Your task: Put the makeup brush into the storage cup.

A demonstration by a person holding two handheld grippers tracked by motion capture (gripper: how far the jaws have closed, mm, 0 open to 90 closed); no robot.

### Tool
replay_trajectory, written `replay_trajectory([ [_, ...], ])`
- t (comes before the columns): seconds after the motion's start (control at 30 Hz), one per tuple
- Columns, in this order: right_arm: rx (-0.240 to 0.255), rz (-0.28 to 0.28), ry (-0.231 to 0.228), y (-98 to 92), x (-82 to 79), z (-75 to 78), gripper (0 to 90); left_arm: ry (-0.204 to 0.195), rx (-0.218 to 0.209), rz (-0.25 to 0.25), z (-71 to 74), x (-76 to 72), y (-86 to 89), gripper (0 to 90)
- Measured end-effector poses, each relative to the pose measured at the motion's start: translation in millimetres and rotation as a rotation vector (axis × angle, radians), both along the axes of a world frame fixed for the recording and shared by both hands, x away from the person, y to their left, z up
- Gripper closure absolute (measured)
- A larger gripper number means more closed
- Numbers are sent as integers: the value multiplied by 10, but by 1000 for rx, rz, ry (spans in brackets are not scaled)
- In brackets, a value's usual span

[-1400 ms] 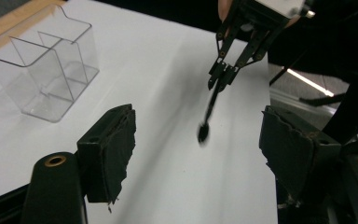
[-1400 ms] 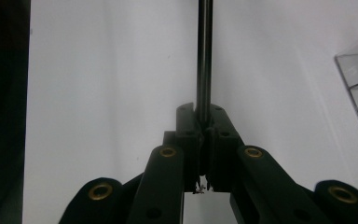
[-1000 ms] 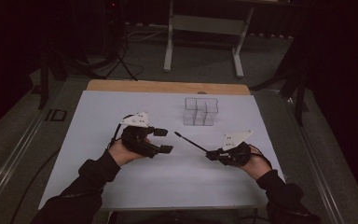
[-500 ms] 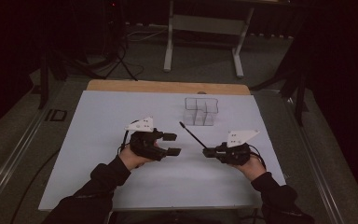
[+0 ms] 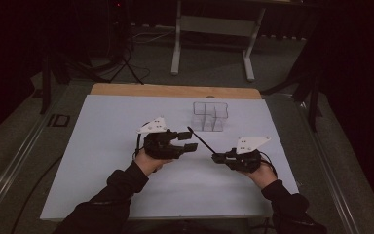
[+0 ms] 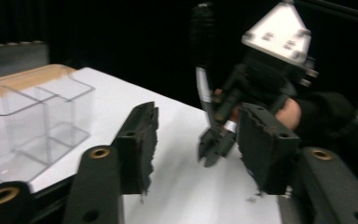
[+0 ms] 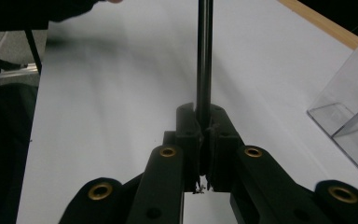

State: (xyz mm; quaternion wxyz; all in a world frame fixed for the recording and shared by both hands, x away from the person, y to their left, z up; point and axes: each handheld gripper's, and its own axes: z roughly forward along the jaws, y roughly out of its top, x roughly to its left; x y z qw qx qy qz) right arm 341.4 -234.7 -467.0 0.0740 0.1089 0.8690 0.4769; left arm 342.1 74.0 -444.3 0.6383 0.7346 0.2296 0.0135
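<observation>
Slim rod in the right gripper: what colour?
Black rod, silvery near the grip; left gripper view shows it best.

High view: looking forward and down from above the person's side, well back, taking in the whole white tabletop, both forearms and the dark floor beyond.
Left tool view: riding low on the left tool, close to the surface, facing across to the right tool just ahead.
Right tool view: riding on the right tool, very near, looking along the thin black rod over the tabletop.
Shared ground: the clear plastic box shows in all three, left in the left tool view, right edge in the right tool view.
</observation>
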Motion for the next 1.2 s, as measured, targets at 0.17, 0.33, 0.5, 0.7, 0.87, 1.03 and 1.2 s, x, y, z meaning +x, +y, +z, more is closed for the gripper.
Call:
replay_trajectory([
  [0.17, 9, -12, -8, -6, 5, -7, 855, 14, -36, 36, 18, -21, -67, 536],
  [0.33, 14, -27, -7, -21, 23, -13, 855, 28, -77, 61, 48, -26, -127, 610],
  [0.5, 14, -37, -13, -34, 28, -19, 855, 52, -99, 82, 51, -15, -187, 692],
  [0.7, 18, -50, -12, -33, 44, -33, 854, 65, -106, 135, 68, -22, -287, 810],
  [0.87, 5, -58, -6, -29, 52, -61, 853, 68, -95, 137, 103, -35, -371, 849],
  [1.03, -7, -65, 6, -35, 64, -78, 847, 72, -65, 121, 155, -38, -436, 862],
  [1.2, 8, -77, 45, -45, 94, -89, 795, 78, -54, 123, 168, -17, -448, 865],
])
